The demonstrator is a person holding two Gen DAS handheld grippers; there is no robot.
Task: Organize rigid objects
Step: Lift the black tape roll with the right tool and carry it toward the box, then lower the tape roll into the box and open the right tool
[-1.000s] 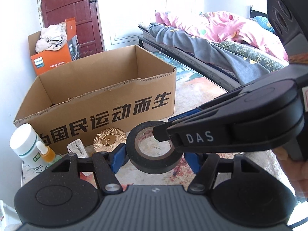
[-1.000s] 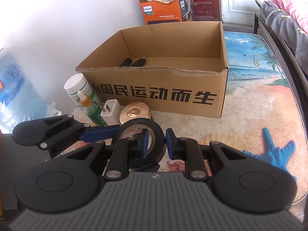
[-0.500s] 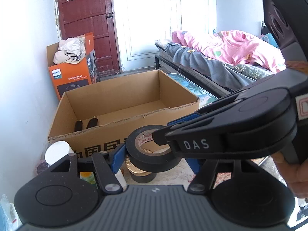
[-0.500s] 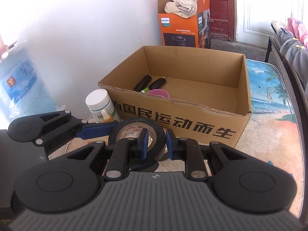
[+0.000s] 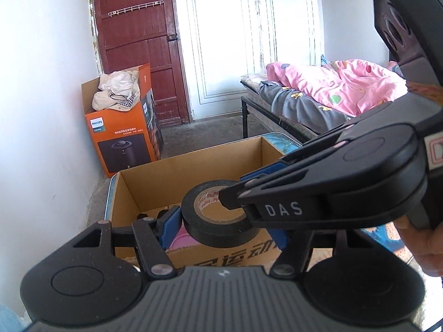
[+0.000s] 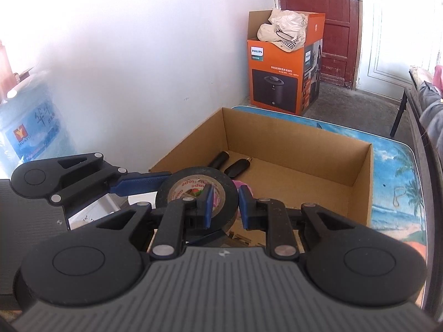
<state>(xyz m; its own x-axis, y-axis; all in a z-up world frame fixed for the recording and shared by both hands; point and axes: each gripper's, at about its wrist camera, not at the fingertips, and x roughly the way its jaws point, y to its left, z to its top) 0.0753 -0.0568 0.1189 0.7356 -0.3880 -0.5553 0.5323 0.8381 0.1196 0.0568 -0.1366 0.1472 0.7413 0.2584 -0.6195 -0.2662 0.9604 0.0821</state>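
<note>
You see a black tape roll (image 5: pixel 221 231) with tan core, blue finger pads (image 6: pixel 208 206), a brown cardboard box (image 6: pixel 293 135) (black lettering), an orange carton (image 5: pixel 121 141), a pink spotted quilt (image 5: pixel 340 83).

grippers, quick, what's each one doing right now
left gripper: shut across the black tape roll.
right gripper: shut on the same roll's wall.

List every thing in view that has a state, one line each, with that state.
Black tape roll: held in the air by both grippers, above the box's near wall.
Left gripper: clamped across the roll's outside.
Right gripper: shut on the roll's wall, one finger through its hole.
Cardboard box: open, a few small things on its floor.
Orange box: open, stuffed with pale cloth.
Brown door: closed.
</note>
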